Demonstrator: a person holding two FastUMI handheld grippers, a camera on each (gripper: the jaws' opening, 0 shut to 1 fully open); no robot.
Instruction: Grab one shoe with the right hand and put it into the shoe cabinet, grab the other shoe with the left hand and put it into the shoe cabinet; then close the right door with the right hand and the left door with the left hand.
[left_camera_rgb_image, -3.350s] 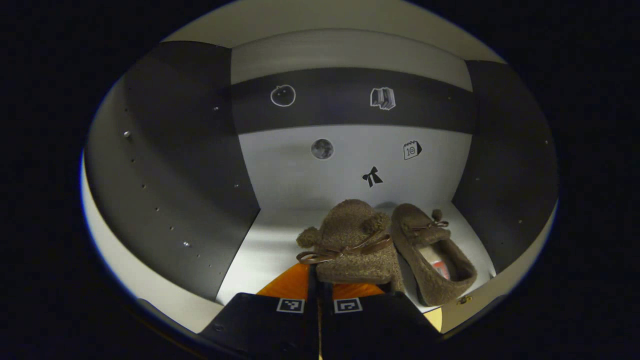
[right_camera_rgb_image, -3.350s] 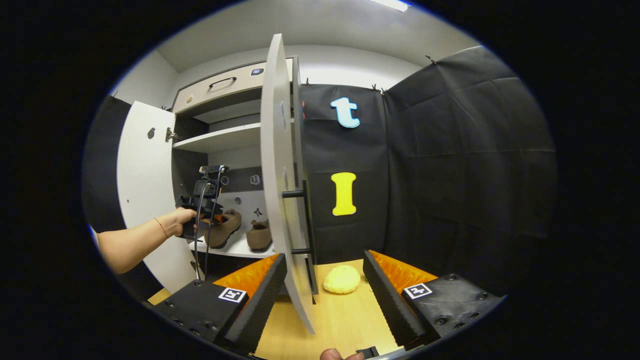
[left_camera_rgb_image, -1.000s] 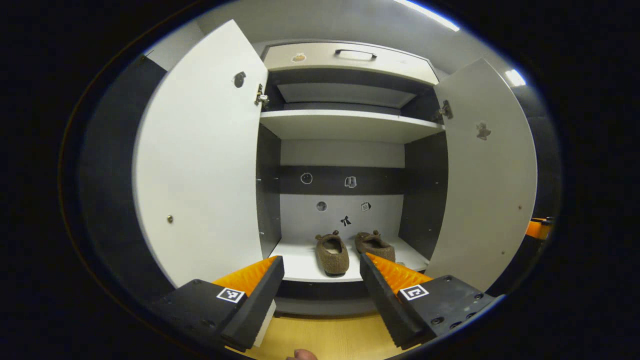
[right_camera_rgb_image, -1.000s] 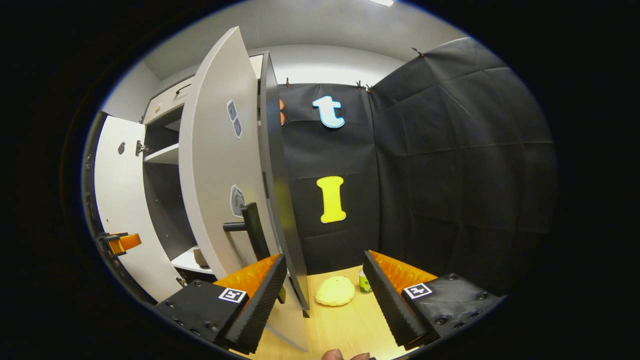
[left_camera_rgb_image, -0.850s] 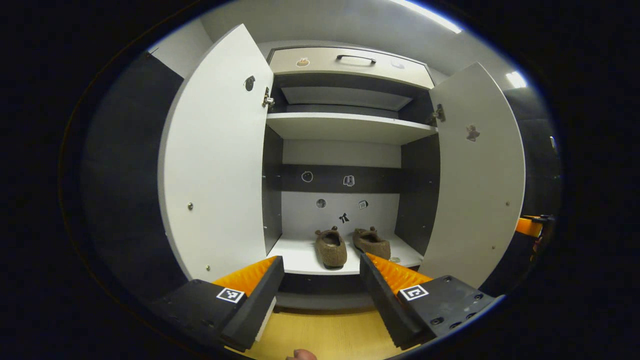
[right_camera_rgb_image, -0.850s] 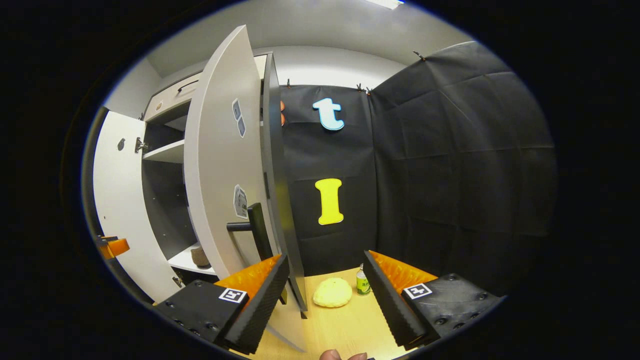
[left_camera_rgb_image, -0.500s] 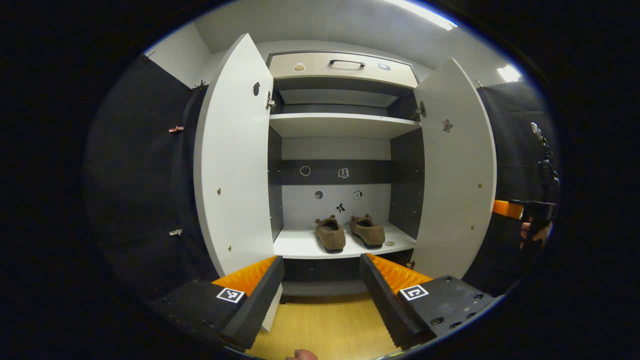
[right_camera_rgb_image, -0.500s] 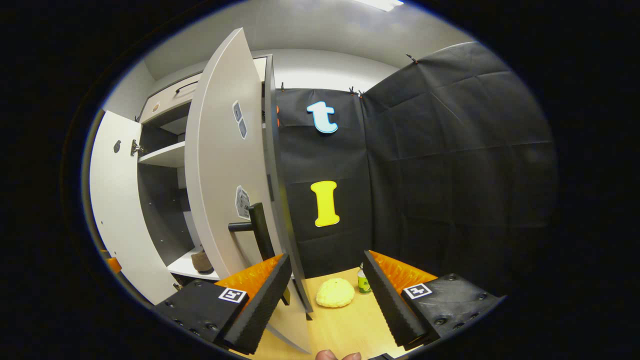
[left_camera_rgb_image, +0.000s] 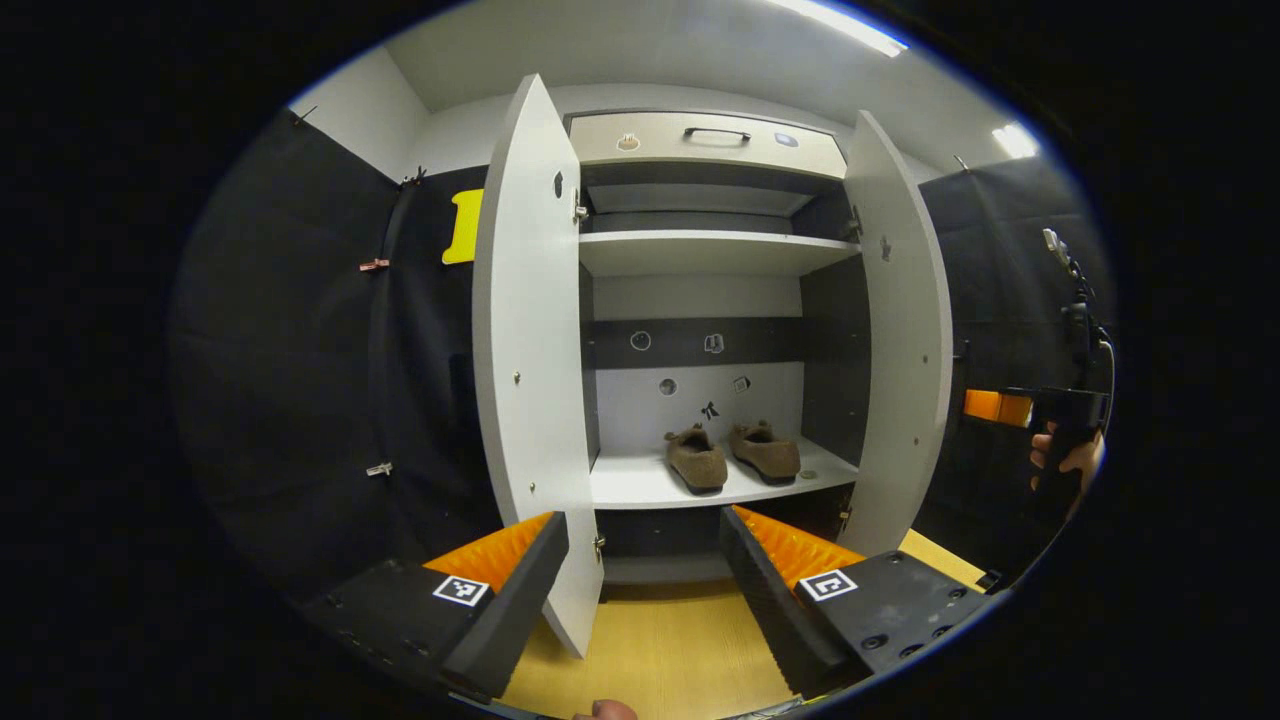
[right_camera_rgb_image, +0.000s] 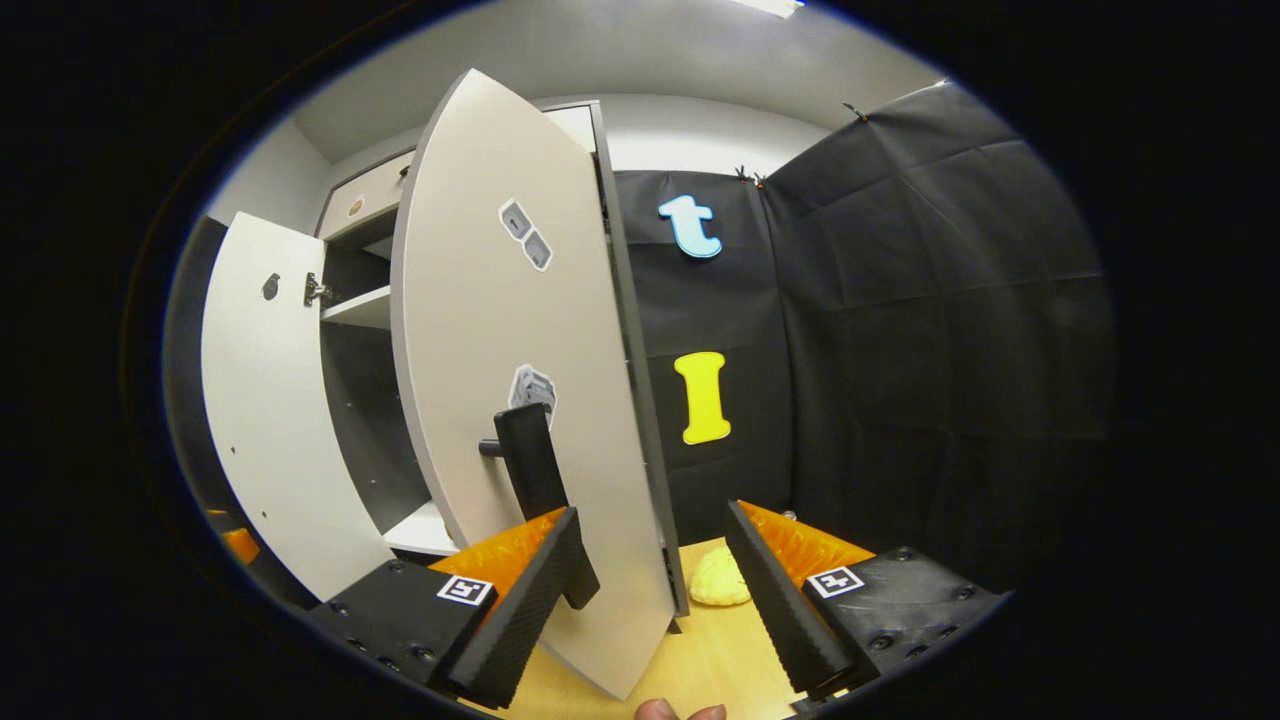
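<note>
In the left gripper view, the left gripper (left_camera_rgb_image: 642, 590) is seen with its jaws spread wide, and nothing is held between them. Between the two fingers, the lower edge of the left door (left_camera_rgb_image: 530, 380) and a strip of the wooden floor (left_camera_rgb_image: 660, 650) are seen. The left door stands open, almost edge-on to the camera. Behind it the shoe cabinet (left_camera_rgb_image: 710, 250) is seen with both doors open. The two brown shoes are placed side by side on the lower shelf (left_camera_rgb_image: 640, 485), toes pointing toward the back wall: one shoe (left_camera_rgb_image: 697, 459) on the left and the other shoe (left_camera_rgb_image: 765, 451) just beside it on the right. Whether they touch each other cannot be told. Small stickers are seen on the back wall above them. The right door (left_camera_rgb_image: 900, 360) is also open. Far at the right edge, the other gripper is seen, held by a hand (left_camera_rgb_image: 1065, 458).

In the right gripper view, the right gripper (right_camera_rgb_image: 650, 590) is also wide open and nothing is gripped. Its left finger (right_camera_rgb_image: 520, 590) is just in front of the outer face of the right door (right_camera_rgb_image: 520, 400), close below the dark handle (right_camera_rgb_image: 530, 465) of that door; whether it touches the door cannot be told. A yellow soft object (right_camera_rgb_image: 722, 580) lies on the floor (right_camera_rgb_image: 700, 660) beyond the door's edge, between the fingers. The left door (right_camera_rgb_image: 265, 420) is seen further away, open.
</note>
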